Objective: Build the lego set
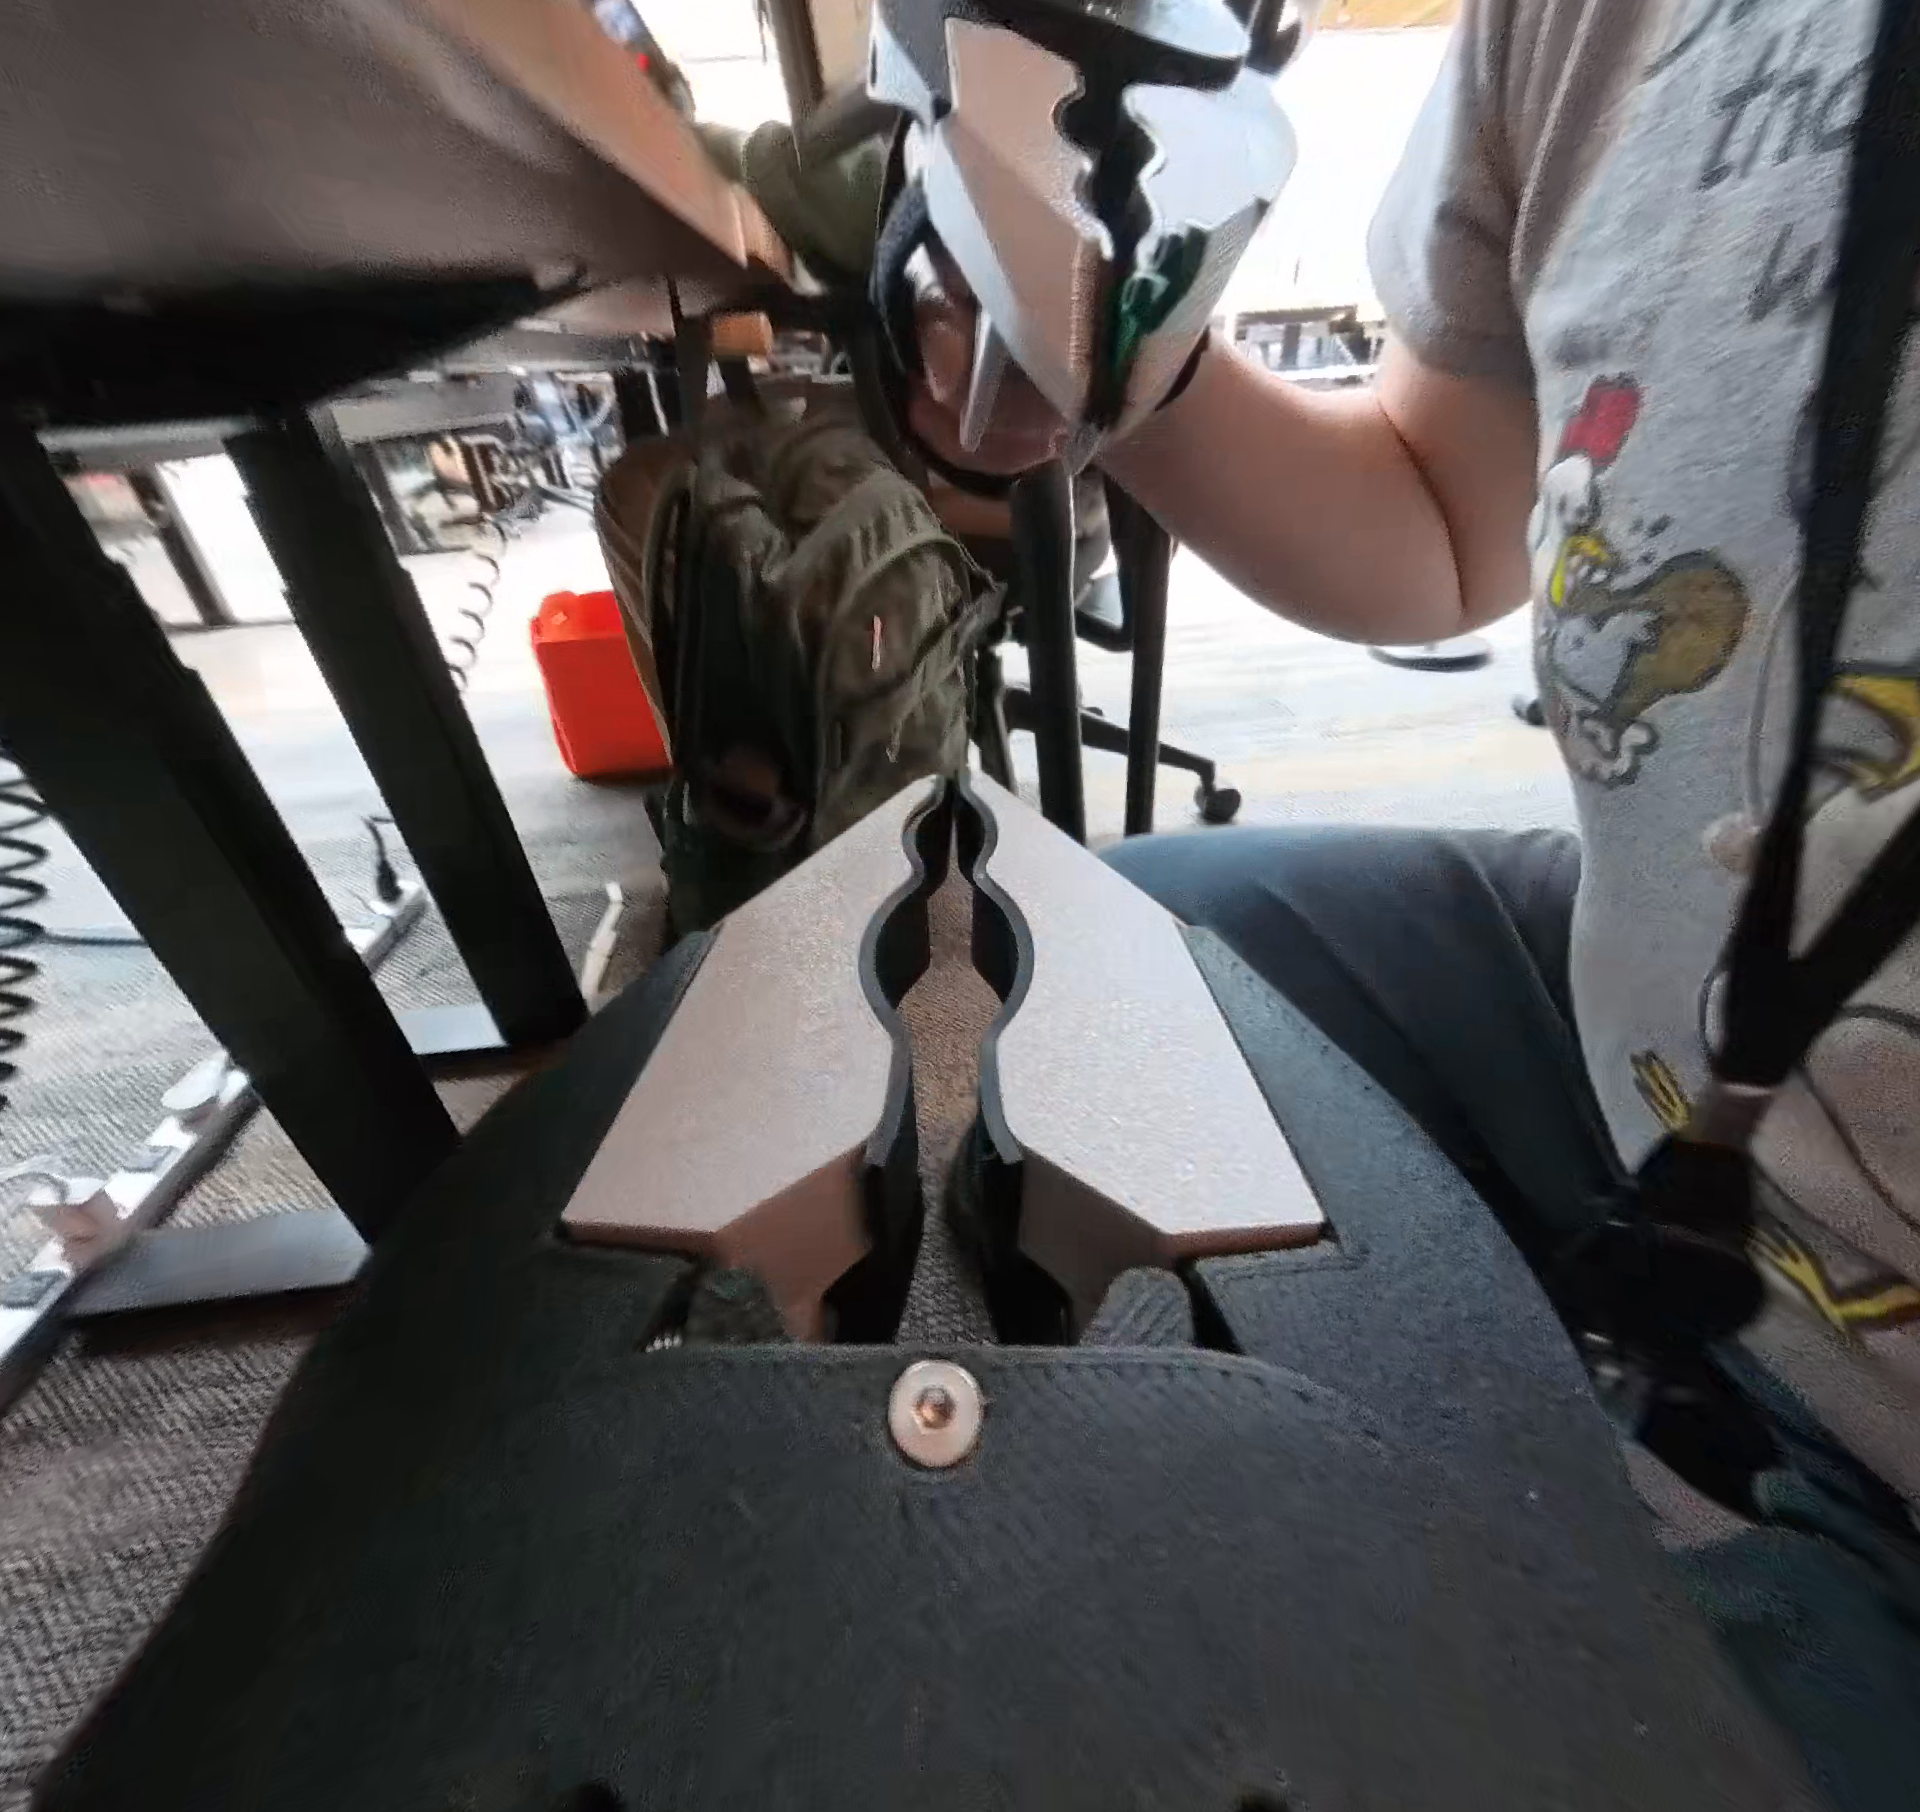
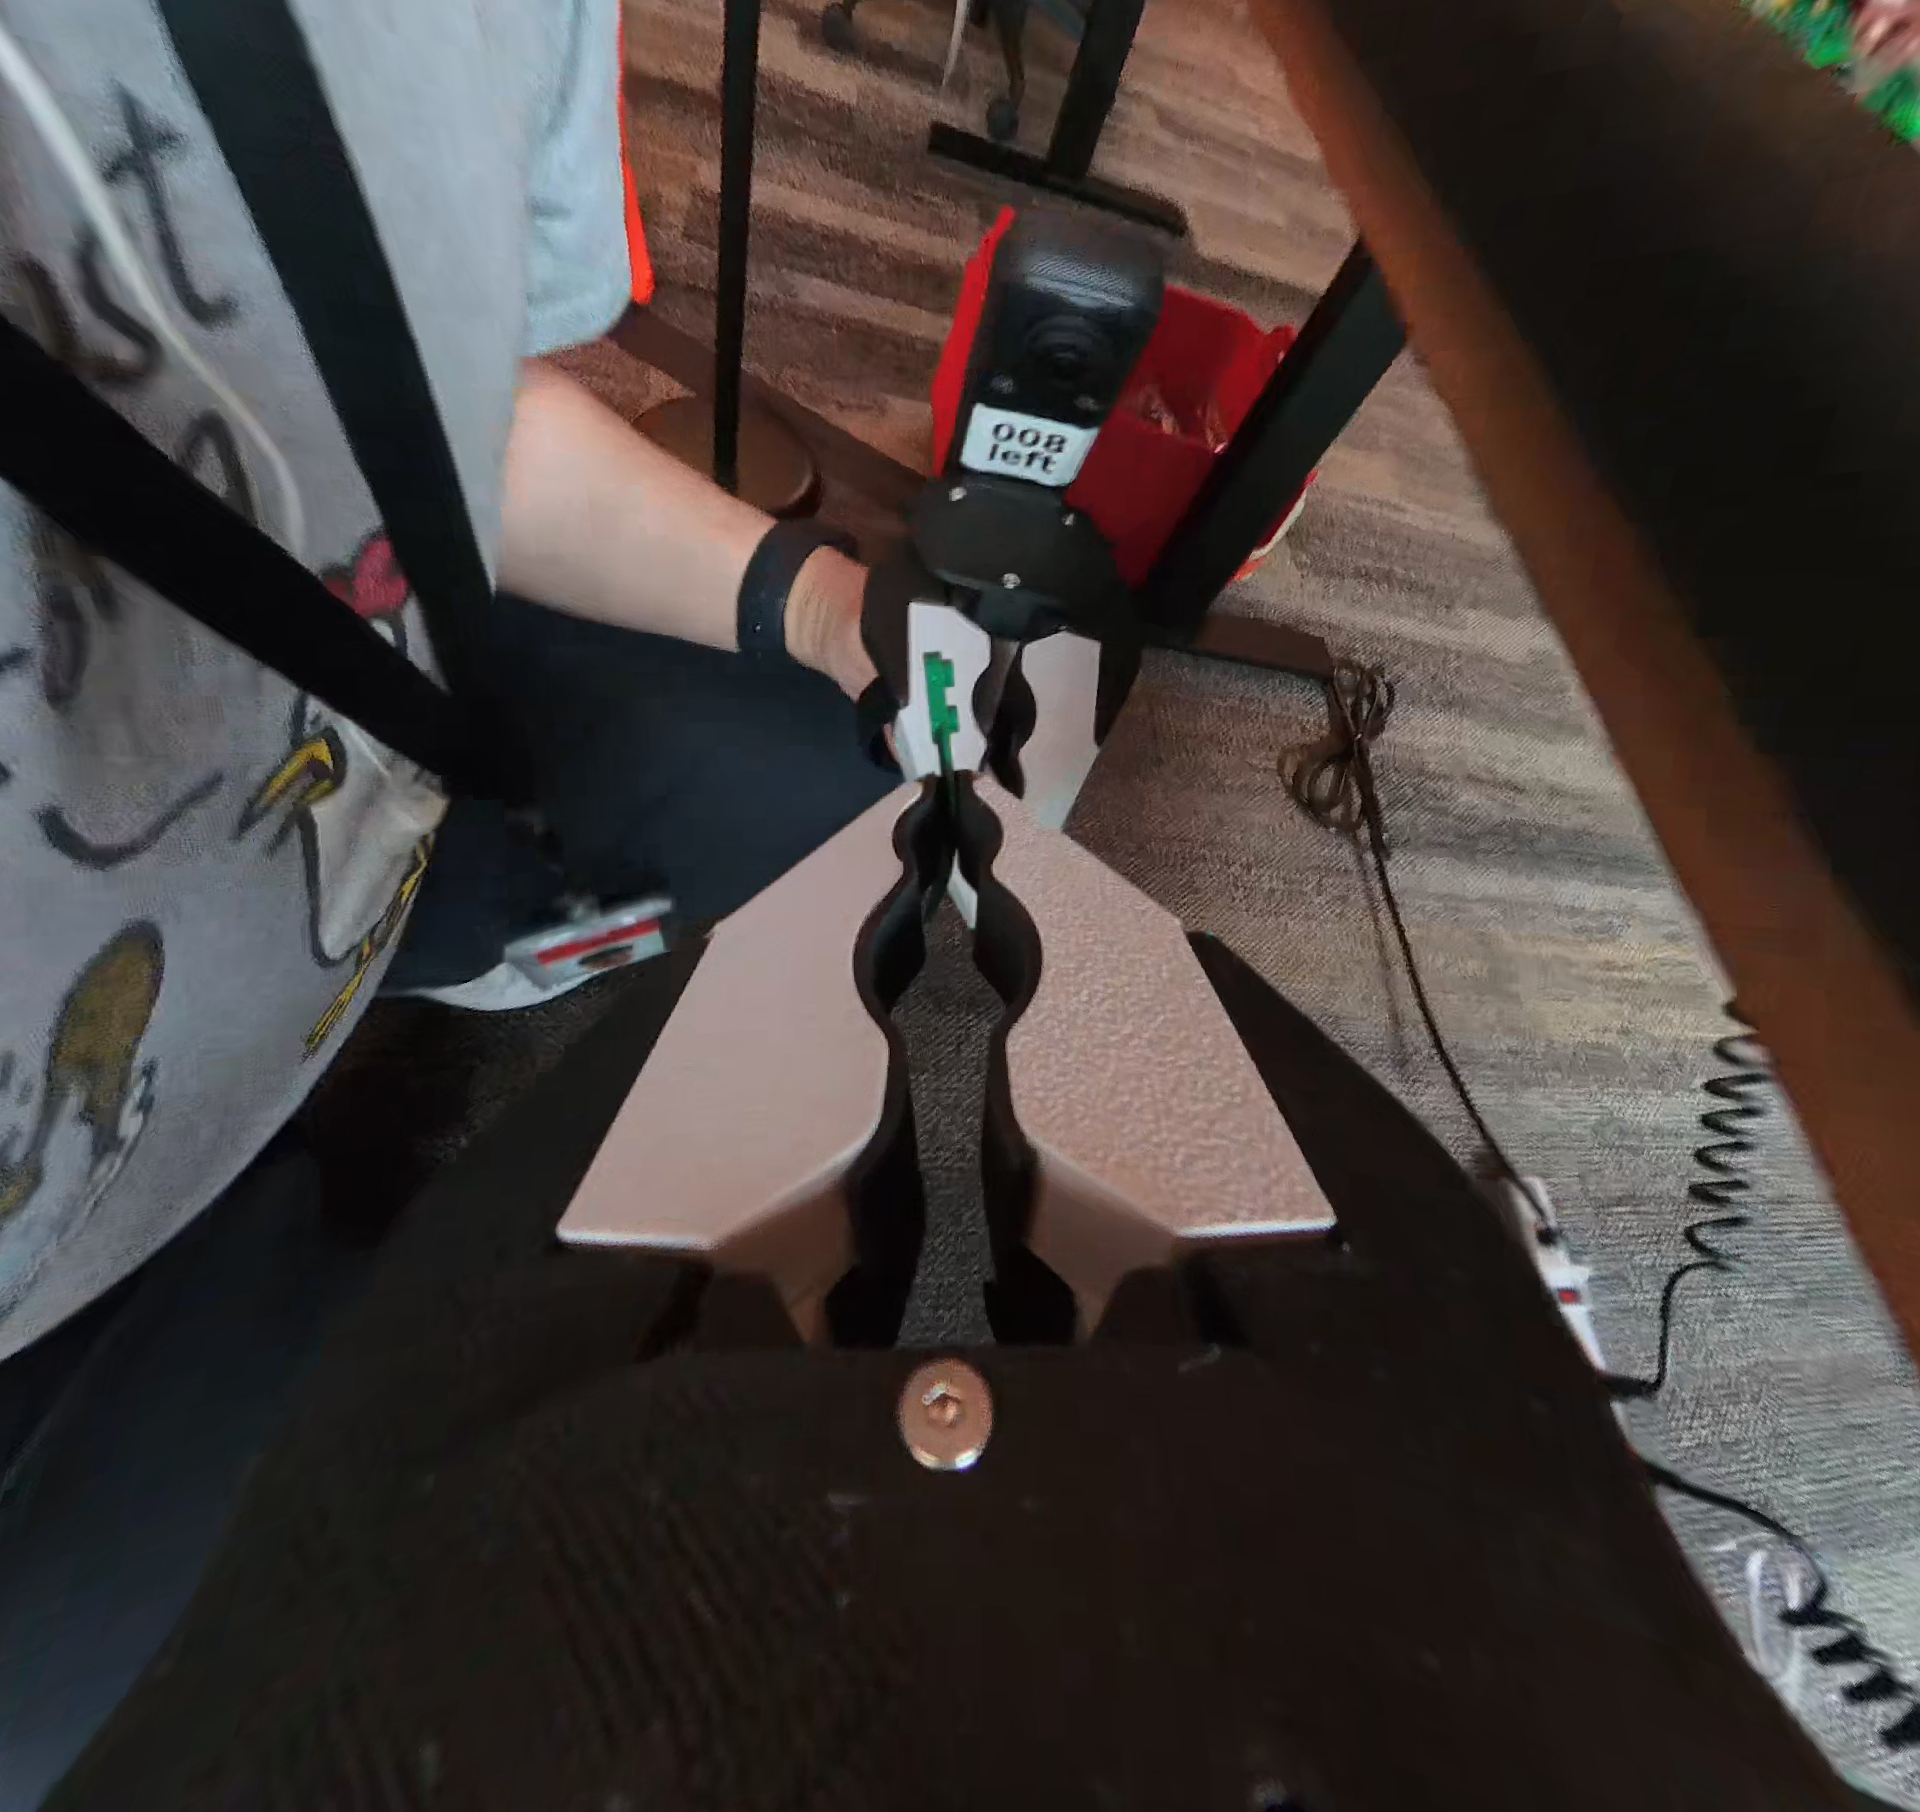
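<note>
Left tool (image 1: 953, 791): pressed together at the tips, nothing visible between them, held low below the bench (image 1: 312, 100) edge and above the lap (image 1: 1351, 931) of the seated person. Right tool (image 2: 951, 801): pinching a small green lego piece (image 2: 940, 697) by its thin dark end, studded end standing clear beyond the tips, just in front of one finger of the left tool; touching or merely close, impossible to tell. Both tools off the bench top and pointed at each other, tips near. Rest of the lego set: only a blurred yellow and green heap (image 2: 1849, 27) on the bench top at the corner of the right wrist view, well apart from the held piece. Below: grey carpet (image 2: 1455, 827), coiled black cable (image 2: 1745, 1139), red bin (image 1: 592, 682), olive backpack (image 1: 831, 599). Step in hand, as a judgement: likely a regrip or handover of the green piece between the tools, no assembly visible. Hazards: narrow hold on a thin end, so rotation or slip under any sideways nudge from the left tool; release before a firm second pinch, hence a fall to the carpet among cables and bags, hard to recover; a knock against the bench edge on the way back up.
</note>
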